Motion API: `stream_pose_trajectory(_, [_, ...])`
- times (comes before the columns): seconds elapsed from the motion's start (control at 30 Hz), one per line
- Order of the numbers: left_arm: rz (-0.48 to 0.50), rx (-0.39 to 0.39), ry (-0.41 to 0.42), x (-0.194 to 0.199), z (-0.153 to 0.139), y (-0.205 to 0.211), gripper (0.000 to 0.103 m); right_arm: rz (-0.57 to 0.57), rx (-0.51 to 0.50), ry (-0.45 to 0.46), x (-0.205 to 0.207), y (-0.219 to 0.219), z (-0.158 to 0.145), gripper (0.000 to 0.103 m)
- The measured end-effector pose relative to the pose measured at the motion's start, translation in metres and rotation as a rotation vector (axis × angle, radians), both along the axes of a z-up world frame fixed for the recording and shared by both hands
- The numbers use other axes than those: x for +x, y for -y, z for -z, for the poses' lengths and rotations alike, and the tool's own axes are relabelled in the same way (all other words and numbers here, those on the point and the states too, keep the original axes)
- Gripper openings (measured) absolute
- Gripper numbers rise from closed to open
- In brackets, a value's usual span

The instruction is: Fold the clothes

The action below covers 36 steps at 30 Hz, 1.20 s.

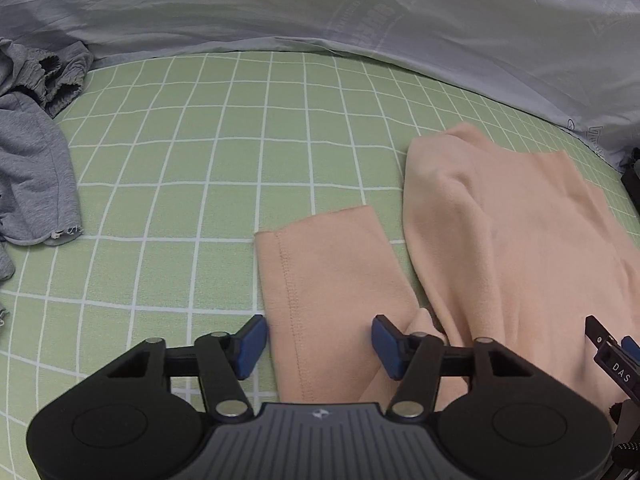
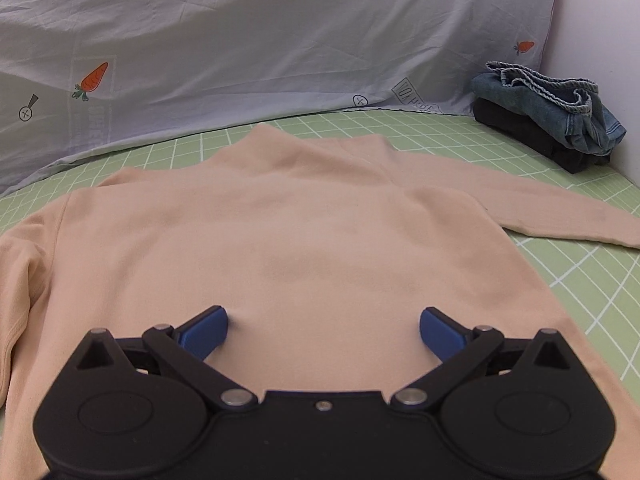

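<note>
A peach long-sleeved top (image 2: 304,232) lies flat on the green checked sheet (image 1: 192,168), collar toward the far side, near the carrot-print duvet (image 2: 256,40). It is spread out, probably so its sleeves can be folded inward.

Left gripper (image 1: 319,346): jaws apart, holding nothing, poised over the left sleeve (image 1: 320,280), whose cuff end points away toward the far side. The blue pads (image 1: 250,344) straddle the sleeve's width, which suggests a grasp is about to be made there.

Right gripper (image 2: 323,332): jaws wide apart, empty, low over the near part of the top's body. Whether the pads touch the cloth cannot be told. Its central position may serve to steady the body while the sleeve is moved.

The right sleeve (image 2: 560,216) extends flat toward the right. Beyond it, at the far right, sits a stack of folded clothes (image 2: 552,120), denim on top. A crumpled grey garment (image 1: 32,168) lies to the left, seemingly awaiting its turn.
</note>
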<state>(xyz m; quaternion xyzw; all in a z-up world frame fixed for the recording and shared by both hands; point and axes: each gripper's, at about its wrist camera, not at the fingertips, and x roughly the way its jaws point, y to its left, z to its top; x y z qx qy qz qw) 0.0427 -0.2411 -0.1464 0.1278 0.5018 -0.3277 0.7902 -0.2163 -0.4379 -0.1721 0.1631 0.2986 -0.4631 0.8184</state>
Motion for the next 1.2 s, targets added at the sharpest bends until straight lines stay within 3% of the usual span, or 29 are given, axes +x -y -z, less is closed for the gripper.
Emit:
stream_pose_trajectory(0.03, [-0.004, 0.012, 0.02, -0.001, 0.0, 0.001, 0.026, 0.0, 0.0, 0.001, 0.0, 0.0, 0.0, 0.103])
stream_pose_trajectory(0.1, [-0.031, 0.006, 0.014, 0.001, -0.001, -0.004, 0.005, 0.0, 0.001, 0.003, 0.0, 0.0, 0.0, 0.103])
stream_pose_trajectory(0.23, [-0.126, -0.033, -0.012, 0.006, -0.006, -0.025, 0.004, 0.0, 0.001, 0.004, 0.0, 0.0, 0.001, 0.103])
stream_pose_trajectory(0.4, [-0.235, 0.029, 0.104, -0.005, -0.027, -0.062, 0.004, 0.0, 0.002, 0.006, 0.0, 0.0, 0.001, 0.103])
stream_pose_trajectory(0.63, [-0.495, 0.079, 0.162, -0.03, -0.046, -0.133, 0.004, 0.002, 0.002, 0.006, 0.0, 0.0, 0.001, 0.103])
stream_pose_trajectory(0.8, [-0.627, 0.076, 0.126, -0.058, -0.044, -0.169, 0.004, 0.003, 0.002, 0.006, 0.001, -0.001, 0.001, 0.103])
stream_pose_trajectory(0.9, [-0.634, 0.076, 0.102, -0.075, -0.041, -0.174, 0.005, 0.003, 0.002, 0.006, 0.001, -0.001, 0.001, 0.103])
stream_pose_trajectory(1.07, [-0.563, 0.1, 0.079, -0.096, -0.039, -0.17, 0.009, 0.003, 0.002, 0.006, 0.0, -0.001, 0.001, 0.103])
stream_pose_trajectory(1.2, [-0.595, 0.056, 0.061, -0.103, -0.043, -0.18, 0.012, 0.003, 0.002, 0.005, 0.0, 0.0, 0.0, 0.103])
